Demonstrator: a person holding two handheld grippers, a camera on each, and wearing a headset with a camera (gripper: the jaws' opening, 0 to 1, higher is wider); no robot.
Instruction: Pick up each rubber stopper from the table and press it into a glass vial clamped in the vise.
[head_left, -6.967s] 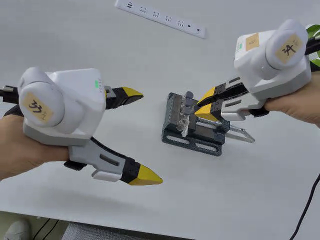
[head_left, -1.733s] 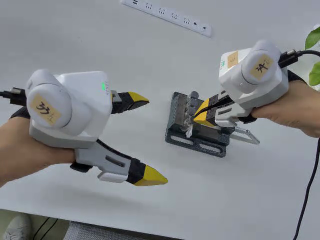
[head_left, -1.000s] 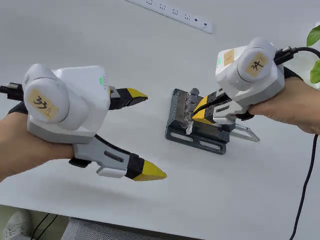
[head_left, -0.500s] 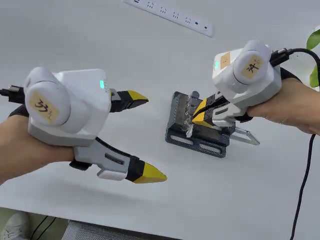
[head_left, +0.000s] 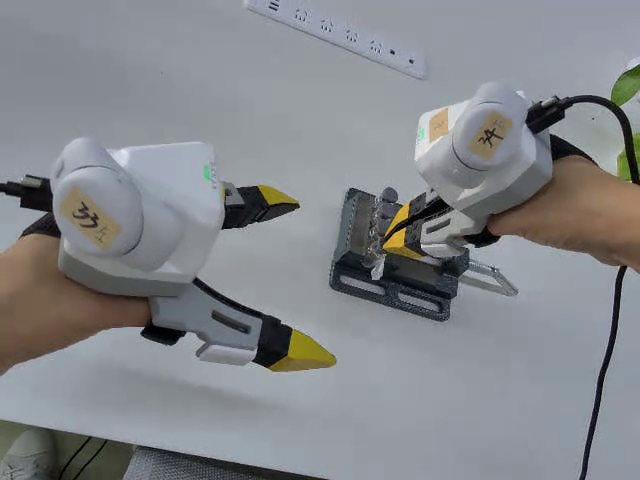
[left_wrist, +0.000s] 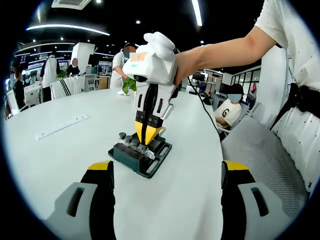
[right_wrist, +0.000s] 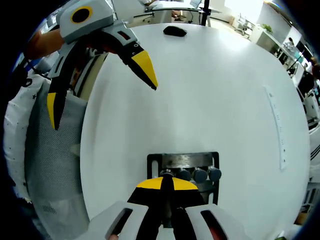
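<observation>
A dark vise (head_left: 392, 275) stands on the white table and clamps a row of glass vials topped with grey rubber stoppers (left_wrist: 131, 142). My right gripper (head_left: 392, 233) is shut, its yellow tips pressed together on top of the end vial of the row. From its own view the right gripper (right_wrist: 166, 184) covers that vial, with three stoppers (right_wrist: 200, 175) showing beside it in the vise (right_wrist: 182, 160). My left gripper (head_left: 288, 276) hangs wide open to the left of the vise, with nothing between its jaws. In its own view the left gripper (left_wrist: 167, 172) faces the vise (left_wrist: 152, 161).
A white power strip (head_left: 335, 35) lies at the table's far edge. The vise's metal handle (head_left: 488, 274) sticks out to the right. A black cable (head_left: 610, 330) runs down the right side beside a green leaf (head_left: 630, 78). People sit and stand beyond the table.
The right gripper's body has leaned a little left over the vise, while its shut tips stay on the vials. The left gripper has stayed open in place.
</observation>
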